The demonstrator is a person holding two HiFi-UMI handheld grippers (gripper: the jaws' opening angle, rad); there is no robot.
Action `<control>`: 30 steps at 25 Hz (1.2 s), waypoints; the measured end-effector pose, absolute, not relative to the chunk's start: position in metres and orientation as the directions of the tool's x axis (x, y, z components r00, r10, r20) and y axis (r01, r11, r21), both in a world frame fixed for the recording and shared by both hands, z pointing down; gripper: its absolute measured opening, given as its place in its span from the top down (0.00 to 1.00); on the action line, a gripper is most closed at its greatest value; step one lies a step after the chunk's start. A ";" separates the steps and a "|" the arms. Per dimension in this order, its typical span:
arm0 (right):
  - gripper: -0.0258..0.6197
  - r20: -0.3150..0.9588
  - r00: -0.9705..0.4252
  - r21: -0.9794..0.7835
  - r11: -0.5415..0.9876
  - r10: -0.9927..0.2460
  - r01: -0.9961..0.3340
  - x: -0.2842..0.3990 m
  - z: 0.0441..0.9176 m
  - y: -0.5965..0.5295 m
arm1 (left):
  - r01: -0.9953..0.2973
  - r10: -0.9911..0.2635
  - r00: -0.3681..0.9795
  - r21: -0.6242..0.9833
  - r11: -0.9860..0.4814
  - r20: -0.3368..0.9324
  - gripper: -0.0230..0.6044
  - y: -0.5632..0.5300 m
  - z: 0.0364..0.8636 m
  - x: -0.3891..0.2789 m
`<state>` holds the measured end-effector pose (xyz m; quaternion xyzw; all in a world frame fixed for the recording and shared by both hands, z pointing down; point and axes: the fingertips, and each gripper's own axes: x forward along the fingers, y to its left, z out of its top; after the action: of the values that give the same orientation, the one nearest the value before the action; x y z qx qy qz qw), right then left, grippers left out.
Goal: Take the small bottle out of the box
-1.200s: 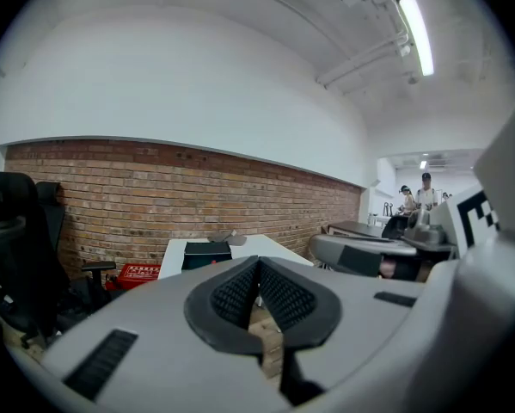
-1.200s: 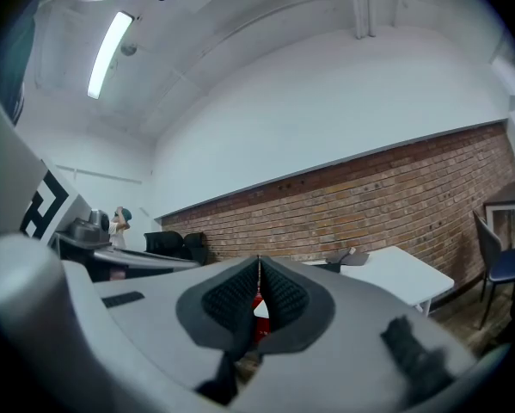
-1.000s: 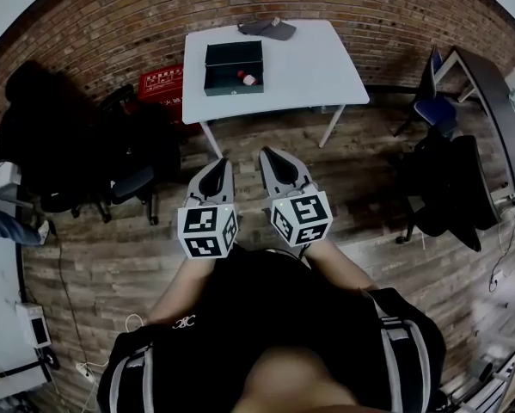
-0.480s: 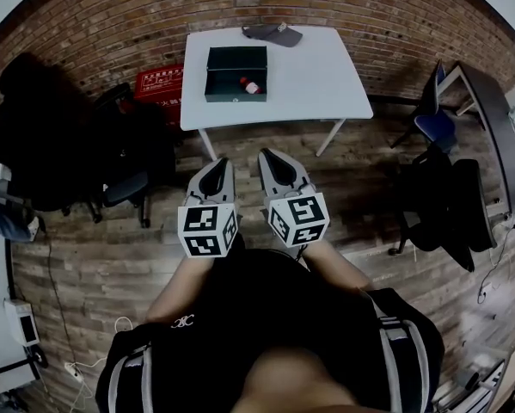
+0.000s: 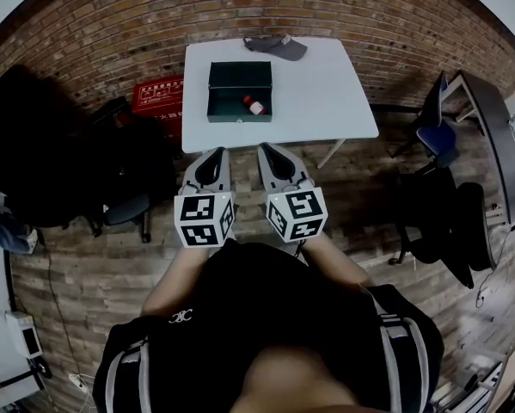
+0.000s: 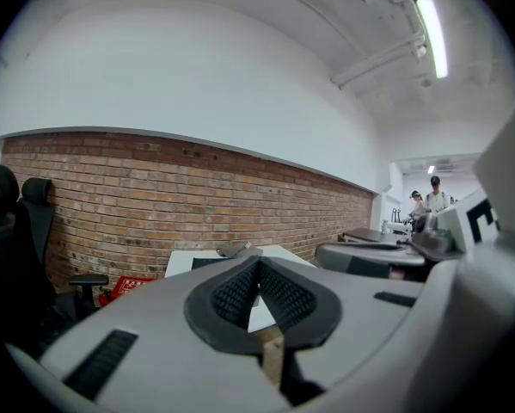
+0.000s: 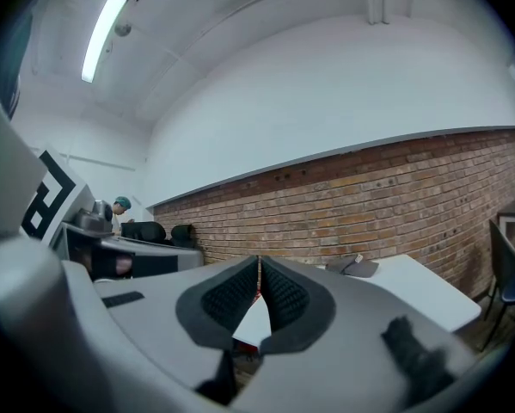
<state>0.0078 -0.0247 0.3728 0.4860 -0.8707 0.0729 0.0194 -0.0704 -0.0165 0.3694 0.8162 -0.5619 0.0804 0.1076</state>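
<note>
A dark green open box [image 5: 240, 91] stands on the white table [image 5: 326, 93] ahead of me. Inside it, near the right front corner, lies the small bottle [image 5: 255, 106] with a red cap. My left gripper [image 5: 217, 152] and right gripper [image 5: 269, 151] are held side by side just short of the table's near edge, over the floor. Both are shut with nothing between the pads. In the left gripper view the shut jaws [image 6: 259, 261] point at the table [image 6: 278, 252] and box [image 6: 205, 263]. The right gripper view shows its shut jaws [image 7: 258, 265] and the table [image 7: 416, 286].
A grey baseball cap [image 5: 276, 46] lies at the table's far edge. A red crate [image 5: 157, 95] sits on the floor left of the table. Dark office chairs [image 5: 119, 179] stand at left, and more chairs and a desk [image 5: 463, 136] at right. A brick wall runs behind.
The person has stepped closer to the table, which now sits nearer the grippers' tips. Both grippers stay shut and side by side.
</note>
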 end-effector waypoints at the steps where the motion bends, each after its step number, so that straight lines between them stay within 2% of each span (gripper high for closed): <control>1: 0.91 0.108 -0.523 -0.109 0.513 -0.845 -0.851 0.007 0.372 -0.032 | -0.933 -0.897 0.360 0.085 -0.350 0.256 0.94 -0.023 0.369 -0.071; 30: 0.91 0.216 -0.457 -0.098 0.447 -0.863 -0.889 -0.118 0.396 -0.174 | -0.882 -0.829 0.470 0.166 -0.440 0.302 0.94 -0.169 0.398 -0.183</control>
<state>-0.1182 -0.1742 0.3958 0.5166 -0.8478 0.0988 0.0671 -0.1827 -0.1694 0.3981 0.8439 -0.5070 0.0881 0.1515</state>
